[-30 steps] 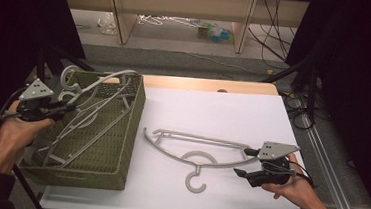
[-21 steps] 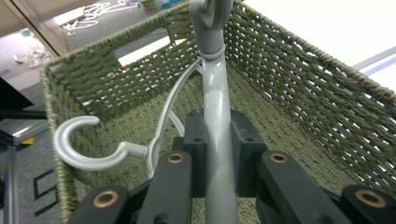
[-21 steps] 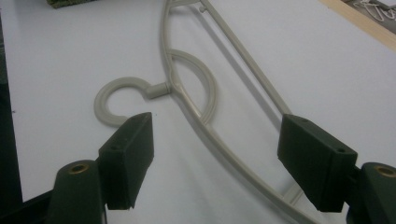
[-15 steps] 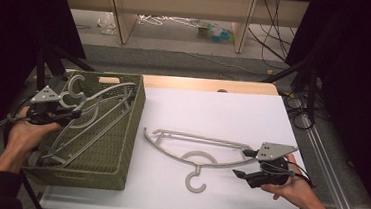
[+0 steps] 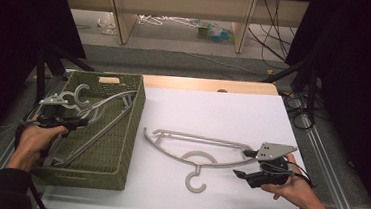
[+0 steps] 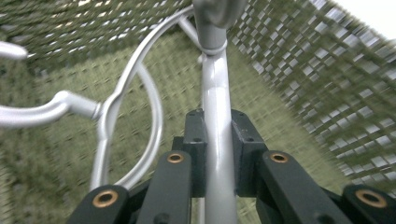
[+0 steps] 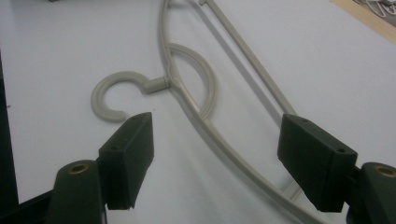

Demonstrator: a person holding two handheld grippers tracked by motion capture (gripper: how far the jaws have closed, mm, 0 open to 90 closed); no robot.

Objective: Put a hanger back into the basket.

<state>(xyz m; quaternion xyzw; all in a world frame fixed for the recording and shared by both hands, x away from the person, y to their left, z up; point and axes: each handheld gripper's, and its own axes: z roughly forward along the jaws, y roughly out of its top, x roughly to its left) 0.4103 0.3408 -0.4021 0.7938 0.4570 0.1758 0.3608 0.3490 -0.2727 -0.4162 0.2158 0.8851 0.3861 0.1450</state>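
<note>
A grey plastic hanger [image 5: 107, 101] lies slanted in the green woven basket [image 5: 87, 177] at the table's left, its hook [image 5: 80, 94] toward the far left corner. My left gripper [image 5: 78, 121] is shut on it; in the left gripper view both pads clamp the hanger's straight bar [image 6: 217, 140] just below the hook's neck. A second grey hanger [image 5: 196, 137] lies flat on the white tabletop, hook [image 5: 195, 183] toward me. My right gripper [image 5: 243, 163] is open at this hanger's right end; in the right gripper view the arm [image 7: 205, 126] runs between the spread jaws [image 7: 224, 154], untouched.
The basket's woven wall [image 6: 303, 93] rises close on the right of the held bar. A white sheet [image 5: 213, 106] covers the table, with a wooden strip [image 5: 210, 84] at its far edge. Cables [image 5: 298, 106] and dark stands flank the table on both sides.
My left gripper has moved nearer and lower with the hanger, so the hanger's hook has sunk from above the basket's far rim into the basket. The right gripper has barely moved.
</note>
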